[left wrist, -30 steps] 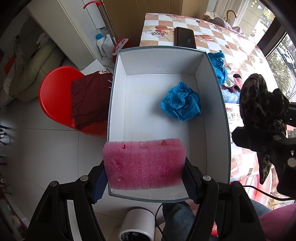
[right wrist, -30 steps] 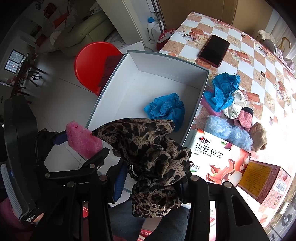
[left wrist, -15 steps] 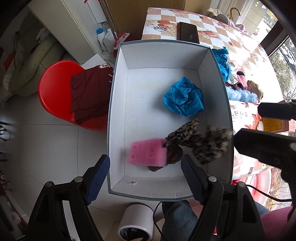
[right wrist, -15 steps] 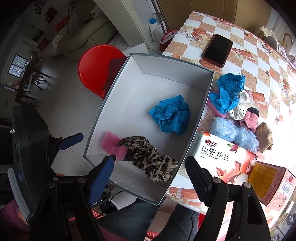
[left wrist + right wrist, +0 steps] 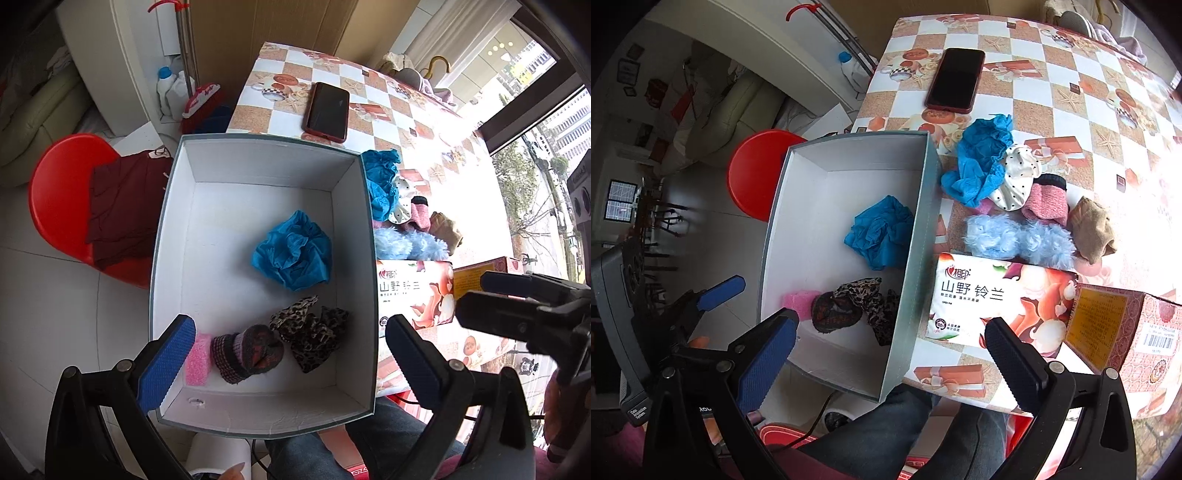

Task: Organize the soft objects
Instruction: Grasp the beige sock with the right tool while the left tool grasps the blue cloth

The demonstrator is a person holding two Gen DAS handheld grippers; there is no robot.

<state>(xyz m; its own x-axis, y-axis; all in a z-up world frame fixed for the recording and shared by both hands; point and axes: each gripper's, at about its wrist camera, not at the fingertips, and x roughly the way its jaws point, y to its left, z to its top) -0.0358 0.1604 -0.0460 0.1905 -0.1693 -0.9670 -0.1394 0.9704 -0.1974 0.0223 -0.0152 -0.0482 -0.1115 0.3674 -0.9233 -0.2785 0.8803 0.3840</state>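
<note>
A: Where are the soft items?

B: Sponge (image 5: 198, 359), knit piece (image 5: 248, 352) and leopard cloth (image 5: 311, 337) lie in the box (image 5: 354, 236), near end; blue cloth (image 5: 292, 249) mid-floor.

A: Grippers?

B: Left gripper (image 5: 290, 363) and right gripper (image 5: 888, 354): jaws have just been opening, now spread wide, nothing gripped. More soft items (image 5: 1015, 206) remain on the table (image 5: 1071, 92).

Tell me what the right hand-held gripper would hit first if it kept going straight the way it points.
Probably the tissue pack with red flowers on the checkered tablecloth, just right of the white box's wall. The right hand-held gripper is open and empty; depth is uncertain.
</note>
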